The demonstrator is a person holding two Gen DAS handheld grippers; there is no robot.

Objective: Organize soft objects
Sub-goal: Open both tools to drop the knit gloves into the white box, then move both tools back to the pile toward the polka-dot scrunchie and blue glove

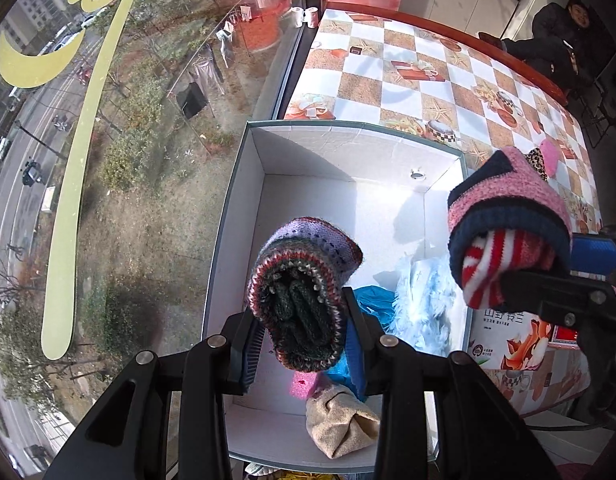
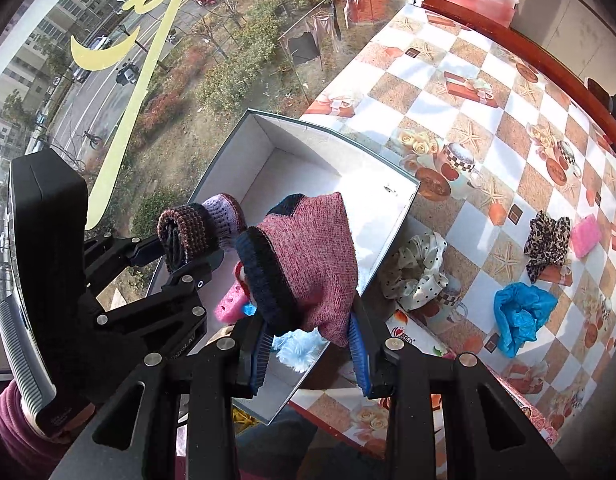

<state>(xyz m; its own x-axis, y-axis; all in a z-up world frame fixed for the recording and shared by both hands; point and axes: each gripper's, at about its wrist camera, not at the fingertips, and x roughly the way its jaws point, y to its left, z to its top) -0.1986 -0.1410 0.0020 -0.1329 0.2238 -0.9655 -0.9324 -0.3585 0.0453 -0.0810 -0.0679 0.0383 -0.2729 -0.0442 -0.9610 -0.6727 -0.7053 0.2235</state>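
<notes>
Over box [image 1: 243, 184], left jaws hide purple sock [image 1: 303, 292], contents part-covered

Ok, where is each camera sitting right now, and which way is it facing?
Left wrist: on the left gripper, facing steeply down into the white box; its fingers clamp a purple knit roll.
Right wrist: on the right gripper, facing down; clamps a pink knit roll; a sleeve shows.
Shared: box, both rolls, the other gripper.

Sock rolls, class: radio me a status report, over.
Left tongs shut on purple sock roll, right tongs shut on pink sock roll. Both above white box. Nothing blocking; box partly filled.
</notes>
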